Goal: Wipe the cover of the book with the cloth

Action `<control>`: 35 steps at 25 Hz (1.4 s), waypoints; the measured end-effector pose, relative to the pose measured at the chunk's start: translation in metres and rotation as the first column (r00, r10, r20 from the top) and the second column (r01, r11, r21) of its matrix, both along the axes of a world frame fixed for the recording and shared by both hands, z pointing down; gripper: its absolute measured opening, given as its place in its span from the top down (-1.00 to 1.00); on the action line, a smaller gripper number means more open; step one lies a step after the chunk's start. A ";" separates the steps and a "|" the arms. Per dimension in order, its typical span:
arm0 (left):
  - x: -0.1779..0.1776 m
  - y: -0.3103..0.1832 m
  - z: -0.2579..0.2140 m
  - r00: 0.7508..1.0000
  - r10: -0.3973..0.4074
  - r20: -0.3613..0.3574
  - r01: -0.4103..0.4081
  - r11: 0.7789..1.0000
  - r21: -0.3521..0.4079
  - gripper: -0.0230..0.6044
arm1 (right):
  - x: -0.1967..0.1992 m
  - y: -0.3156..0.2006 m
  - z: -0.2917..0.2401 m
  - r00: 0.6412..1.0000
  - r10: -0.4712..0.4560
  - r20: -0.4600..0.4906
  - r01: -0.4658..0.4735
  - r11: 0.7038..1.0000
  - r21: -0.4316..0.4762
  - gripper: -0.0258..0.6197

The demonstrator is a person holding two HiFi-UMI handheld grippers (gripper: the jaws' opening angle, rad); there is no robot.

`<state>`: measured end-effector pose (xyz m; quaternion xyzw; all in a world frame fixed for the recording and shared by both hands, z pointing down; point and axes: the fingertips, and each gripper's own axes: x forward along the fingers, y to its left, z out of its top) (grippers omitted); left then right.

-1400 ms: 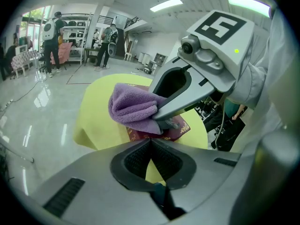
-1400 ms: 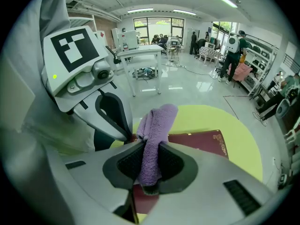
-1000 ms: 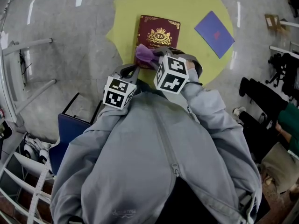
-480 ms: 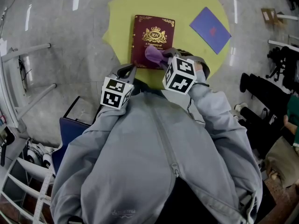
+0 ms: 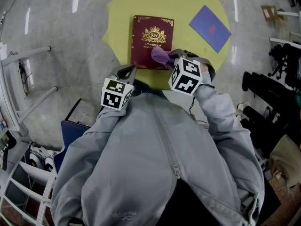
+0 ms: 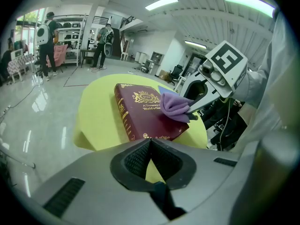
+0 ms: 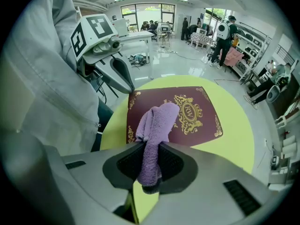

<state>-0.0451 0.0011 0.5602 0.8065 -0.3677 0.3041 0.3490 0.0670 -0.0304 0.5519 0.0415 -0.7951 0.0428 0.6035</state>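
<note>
Cloth [image 5: 160,55], pinched in the right gripper [image 7: 151,146], has slid right along the book's [image 5: 151,34] near edge. It's probably mid-wipe, with the upper cover to go. Left gripper [image 6: 150,142] waits closed and empty beside the book.

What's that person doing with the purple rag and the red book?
A person holds a gripper in each hand. The right gripper is shut on a purple cloth, and the cloth lies on the near right part of the red book, as if wiping its cover. The book lies flat on a yellow table. The left gripper is shut and empty, just short of the book's near edge. A blue booklet lies off to the right.
</note>
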 end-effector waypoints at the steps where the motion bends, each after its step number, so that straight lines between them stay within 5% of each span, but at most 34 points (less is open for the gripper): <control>1: 0.000 0.000 0.000 1.000 0.002 0.000 -0.002 1.000 0.000 0.87 | 0.003 0.000 0.000 1.000 0.005 -0.004 -0.005 1.000 0.000 0.66; 25: 0.001 0.003 -0.010 0.999 0.049 0.024 -0.049 0.999 0.013 0.87 | 0.107 0.035 0.010 0.956 0.224 -0.191 -0.233 0.972 -0.027 0.66; 30: 0.000 -0.002 -0.031 0.999 0.043 0.030 -0.045 0.997 0.059 0.87 | 0.109 0.038 -0.014 0.939 0.311 -0.143 -0.312 0.950 0.017 0.66; 35: -0.001 -0.018 -0.068 0.999 0.025 0.027 -0.030 0.984 0.177 0.87 | 0.087 0.014 -0.071 0.918 0.397 0.014 -0.395 0.906 0.153 0.66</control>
